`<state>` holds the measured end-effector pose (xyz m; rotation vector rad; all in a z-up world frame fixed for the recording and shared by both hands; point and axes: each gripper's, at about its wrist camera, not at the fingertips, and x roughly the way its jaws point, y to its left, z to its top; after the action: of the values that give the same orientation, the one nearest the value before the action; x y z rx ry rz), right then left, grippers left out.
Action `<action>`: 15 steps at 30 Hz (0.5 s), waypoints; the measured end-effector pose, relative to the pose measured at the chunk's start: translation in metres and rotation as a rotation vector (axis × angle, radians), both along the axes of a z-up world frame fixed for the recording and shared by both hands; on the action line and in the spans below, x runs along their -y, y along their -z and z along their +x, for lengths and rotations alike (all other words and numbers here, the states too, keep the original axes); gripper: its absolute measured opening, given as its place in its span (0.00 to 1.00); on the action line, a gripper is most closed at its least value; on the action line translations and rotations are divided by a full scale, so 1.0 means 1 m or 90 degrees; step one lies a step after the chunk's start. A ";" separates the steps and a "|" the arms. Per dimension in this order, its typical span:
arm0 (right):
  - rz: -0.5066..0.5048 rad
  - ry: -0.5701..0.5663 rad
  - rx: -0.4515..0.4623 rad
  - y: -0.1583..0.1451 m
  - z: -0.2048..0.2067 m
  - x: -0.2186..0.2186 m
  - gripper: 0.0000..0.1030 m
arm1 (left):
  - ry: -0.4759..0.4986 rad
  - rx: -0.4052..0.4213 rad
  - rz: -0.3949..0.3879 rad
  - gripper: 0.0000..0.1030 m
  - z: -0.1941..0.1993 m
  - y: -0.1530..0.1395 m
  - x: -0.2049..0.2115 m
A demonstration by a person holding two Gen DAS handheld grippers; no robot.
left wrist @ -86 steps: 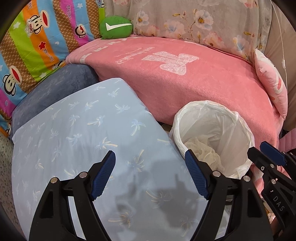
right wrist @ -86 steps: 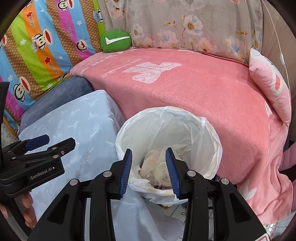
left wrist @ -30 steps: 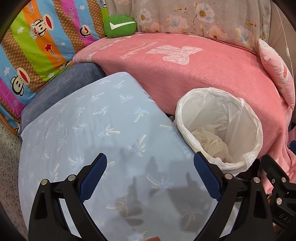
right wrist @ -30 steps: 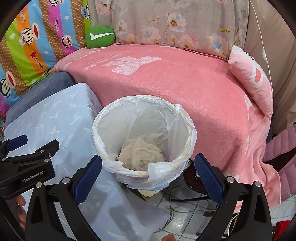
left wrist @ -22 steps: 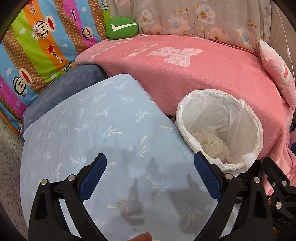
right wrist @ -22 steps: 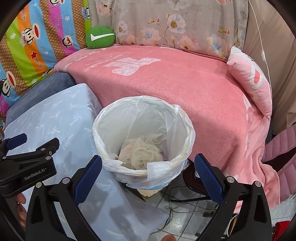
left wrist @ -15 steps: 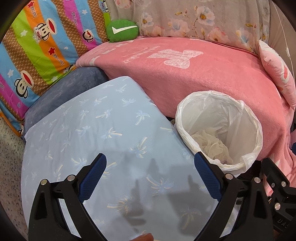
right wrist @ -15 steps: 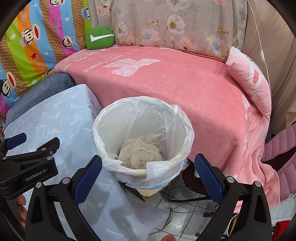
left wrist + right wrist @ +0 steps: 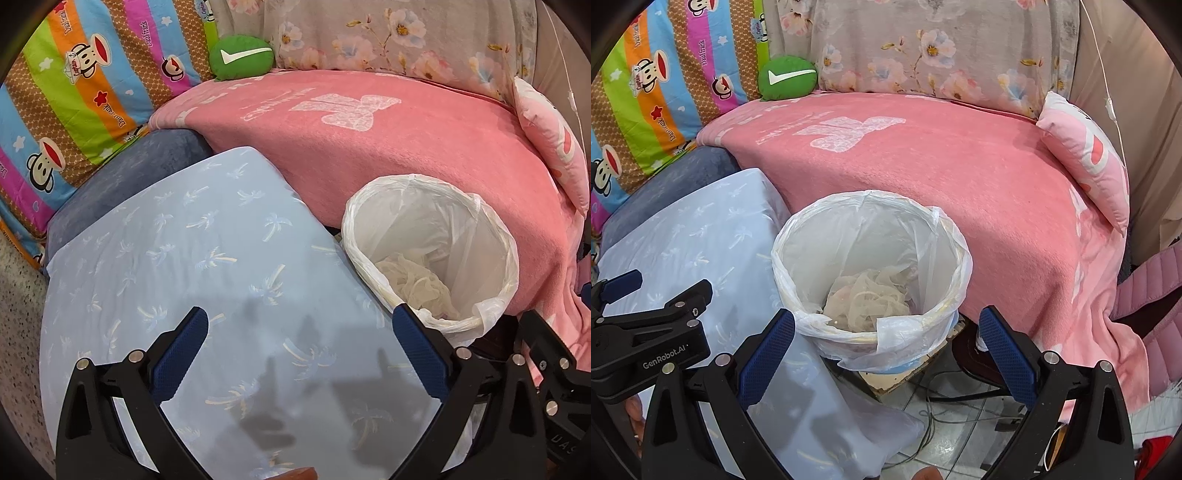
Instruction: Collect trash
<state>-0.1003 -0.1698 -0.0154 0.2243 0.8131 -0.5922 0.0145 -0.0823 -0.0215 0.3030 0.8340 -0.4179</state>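
A waste bin lined with a white plastic bag stands on the floor against the pink-covered sofa. Crumpled pale film trash lies at its bottom, and also shows in the left wrist view. My right gripper hangs just above the bin's near rim, open, nothing between its blue pads. My left gripper hovers over the light blue cloth to the left of the bin; its jaws are opening wide and hold nothing. Its black body appears at the left of the right wrist view.
A pink blanket covers the sofa seat behind the bin. A light blue palm-print cloth lies left of it. A green cushion, a striped monkey quilt and a pink pillow line the back. Cables trail on the tile floor.
Since the earliest frames my right gripper has opened wide above the bin, and the crumpled film now lies inside. The left jaws have spread a little wider. Both hands have hardly moved.
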 end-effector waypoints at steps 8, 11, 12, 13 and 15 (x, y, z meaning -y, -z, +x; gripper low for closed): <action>0.001 0.003 0.000 0.001 -0.003 0.001 0.94 | -0.007 -0.008 0.004 0.93 -0.001 0.001 0.002; 0.001 0.004 -0.002 0.002 -0.003 0.001 0.94 | -0.009 -0.011 0.005 0.93 0.000 0.002 0.002; 0.001 0.004 -0.002 0.003 -0.004 0.001 0.94 | -0.010 -0.012 0.004 0.93 -0.001 0.002 0.002; 0.001 0.004 -0.002 0.003 -0.004 0.001 0.94 | -0.010 -0.011 0.004 0.93 -0.001 0.003 0.002; 0.001 0.004 -0.003 0.004 -0.004 0.001 0.94 | -0.010 -0.011 0.006 0.93 -0.001 0.003 0.002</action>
<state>-0.1043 -0.1707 -0.0191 0.2275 0.8178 -0.5983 0.0133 -0.0840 -0.0246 0.3016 0.8551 -0.4025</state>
